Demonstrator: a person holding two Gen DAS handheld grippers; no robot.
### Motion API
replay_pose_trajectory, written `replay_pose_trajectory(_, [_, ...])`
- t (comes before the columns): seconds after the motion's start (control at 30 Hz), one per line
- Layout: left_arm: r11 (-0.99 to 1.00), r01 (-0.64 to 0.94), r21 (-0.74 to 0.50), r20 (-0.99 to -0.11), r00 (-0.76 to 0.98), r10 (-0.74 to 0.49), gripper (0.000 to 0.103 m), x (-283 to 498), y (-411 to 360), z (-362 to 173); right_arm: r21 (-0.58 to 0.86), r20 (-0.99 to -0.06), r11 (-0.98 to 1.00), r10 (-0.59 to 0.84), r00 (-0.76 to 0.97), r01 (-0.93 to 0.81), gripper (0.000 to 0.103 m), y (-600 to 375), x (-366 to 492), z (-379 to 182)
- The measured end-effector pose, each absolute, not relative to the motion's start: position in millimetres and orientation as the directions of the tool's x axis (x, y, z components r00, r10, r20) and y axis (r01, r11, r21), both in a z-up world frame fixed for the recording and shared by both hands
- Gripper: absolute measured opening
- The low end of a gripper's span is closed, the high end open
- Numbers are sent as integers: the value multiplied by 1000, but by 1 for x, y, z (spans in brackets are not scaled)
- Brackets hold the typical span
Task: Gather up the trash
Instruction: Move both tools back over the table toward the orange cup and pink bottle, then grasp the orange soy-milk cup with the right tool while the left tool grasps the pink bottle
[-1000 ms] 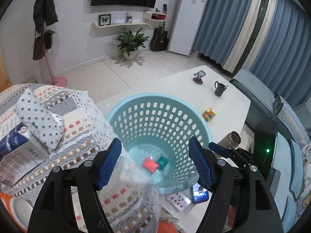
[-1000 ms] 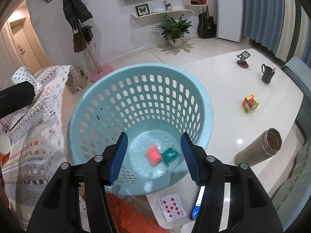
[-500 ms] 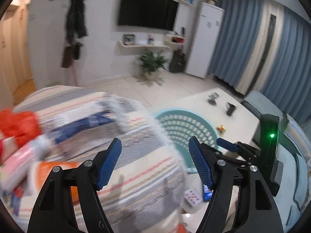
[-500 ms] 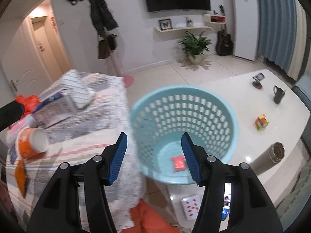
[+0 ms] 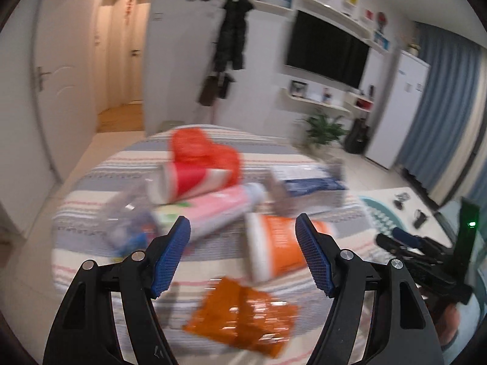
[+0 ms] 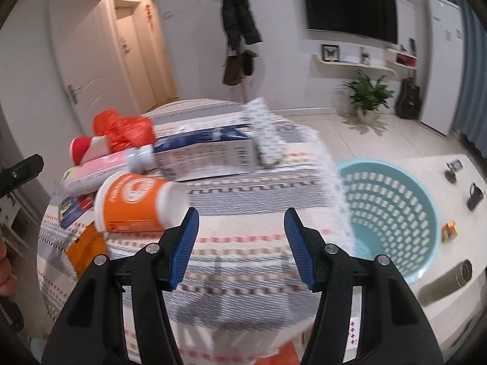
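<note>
Here, the left tool (image 5: 243, 254) hangs released and empty above a striped-cloth surface (image 5: 127, 164), framing a toppled orange cup (image 5: 275, 248) with an orange wrapper (image 5: 240, 316) just below it; the right tool (image 6: 240, 245), likewise unclenched and carrying nothing, hovers over bare cloth beside the same cup. With the blue basket (image 6: 395, 213) waiting just off the surface's edge, the step looks like choosing the next piece of trash, which likely calls for lowering and closing on the cup.
</note>
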State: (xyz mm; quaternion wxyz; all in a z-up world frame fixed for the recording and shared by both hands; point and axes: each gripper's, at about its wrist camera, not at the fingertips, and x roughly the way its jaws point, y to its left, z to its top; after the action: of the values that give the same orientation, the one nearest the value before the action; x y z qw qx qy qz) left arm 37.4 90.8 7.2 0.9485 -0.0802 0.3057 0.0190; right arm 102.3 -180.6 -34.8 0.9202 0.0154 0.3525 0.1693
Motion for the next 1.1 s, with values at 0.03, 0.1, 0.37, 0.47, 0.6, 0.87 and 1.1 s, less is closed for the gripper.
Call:
replay_pose_trajectory(0.03, [986,-100,-131,-587,809,4,70,38,99,5,146,-644,939,330,690,-312,55,-174,103,-35])
replay_pose_trajectory(0.1, [982,-139,-128,-598,801,36,70,40,120,0,156,-642,928,355,680,-338,55,-159,106,-33])
replay_pose_trajectory(0.37, [976,-143,-162,-649,761,4,70,71,156,-27,159,-634,893,419,650,-422,55,-114,125,-25])
replay_pose_trajectory(0.47, [977,-130,-166,-670,742,-15,67,86,150,-41,157,-654,877,436,618,-454,55,-98,138,-29])
replay_pose_trajectory(0.6, [975,-88,-205,-690,720,-80,51,88,144,-50,224,-691,836,499,523,-502,55,-88,155,-39])
replay_pose_trajectory(0.87, [962,-2,-275,-701,685,-199,51,65,124,-54,251,-724,790,537,433,-560,55,-86,146,-44])
replay_pose_trajectory(1.1, [937,104,-332,-705,633,-320,51,41,95,-59,284,-746,764,556,366,-580,55,-93,116,-49])
